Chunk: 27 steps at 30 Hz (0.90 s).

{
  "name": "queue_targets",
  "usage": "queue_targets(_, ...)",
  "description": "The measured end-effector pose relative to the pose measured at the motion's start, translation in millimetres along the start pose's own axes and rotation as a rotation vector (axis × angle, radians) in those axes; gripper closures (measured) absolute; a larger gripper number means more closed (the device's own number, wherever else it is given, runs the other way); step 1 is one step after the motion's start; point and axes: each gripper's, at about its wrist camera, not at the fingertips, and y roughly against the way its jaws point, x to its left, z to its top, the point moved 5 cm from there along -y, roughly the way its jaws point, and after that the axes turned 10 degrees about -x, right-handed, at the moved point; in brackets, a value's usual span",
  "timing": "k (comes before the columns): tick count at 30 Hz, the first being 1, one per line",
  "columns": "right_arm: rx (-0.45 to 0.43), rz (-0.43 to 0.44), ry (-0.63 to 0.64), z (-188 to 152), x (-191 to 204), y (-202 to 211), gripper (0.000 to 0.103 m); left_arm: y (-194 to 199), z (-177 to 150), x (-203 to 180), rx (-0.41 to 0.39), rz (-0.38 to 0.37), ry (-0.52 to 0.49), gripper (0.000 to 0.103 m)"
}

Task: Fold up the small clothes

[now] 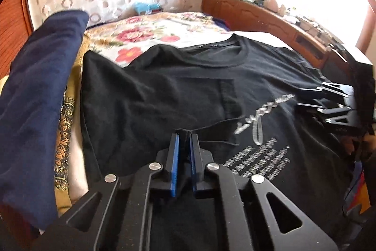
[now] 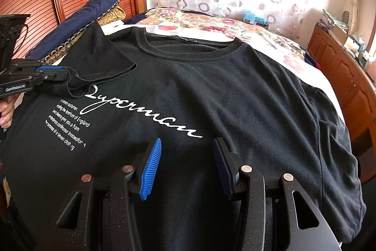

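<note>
Two tools work one black shirt (image 2: 211,91) that lies face up on the bed (image 2: 270,39). At the left, your left tool (image 1: 184,133) is pressed together on a pinch of black cloth; the right wrist view shows it (image 2: 68,75) gripping the left sleeve (image 2: 101,58), folded in over the chest. Your right tool (image 2: 186,145) hovers spread above the shirt's lower front, gripping nothing. The pinch looks thin, so I judge a quick pull could slip the sleeve free, or drag the body and wrinkle it. Only the right wrist view shows the sleeve's fold and the print clearly; only the left wrist view shows cloth between the left pads (image 1: 175,157) and the cluttered headboard (image 1: 258,13).
</note>
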Motion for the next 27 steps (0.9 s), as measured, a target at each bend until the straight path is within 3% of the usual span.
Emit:
queue_targets(6, 0.000, 0.000, 0.000, -0.2, 0.2, 0.0, 0.055, 33.7, -14.8, -31.3, -0.033, -0.051, -0.038, 0.094)
queue_targets(10, 0.000, 0.000, 0.001, -0.1, 0.1, -0.1, 0.055, 48.8, -31.3, -45.0, -0.041, -0.039, -0.032, 0.093)
queue_targets(15, 0.000, 0.000, 0.001, -0.2, 0.2, -0.2, 0.055, 65.3, -43.1, -45.6, -0.061, -0.030, 0.014, 0.085)
queue_targets(16, 0.000, 0.000, 0.001, -0.2, 0.3, -0.1, 0.055, 67.5, -43.4, -44.7, -0.064, -0.026, 0.018, 0.079)
queue_targets(17, 0.000, 0.000, 0.001, -0.3, 0.3, -0.1, 0.055, 68.8, -43.3, -43.6, -0.063, -0.017, 0.018, 0.074)
queue_targets(22, 0.000, 0.000, 0.001, -0.2, 0.3, -0.2, 0.055, 62.8, -40.8, -39.9, -0.057, 0.029, 0.019, 0.066)
queue_targets(27, 0.000, 0.003, -0.006, 0.3, -1.4, 0.3, 0.055, 45.5, -37.6, -33.3, -0.044, 0.072, 0.037, 0.065)
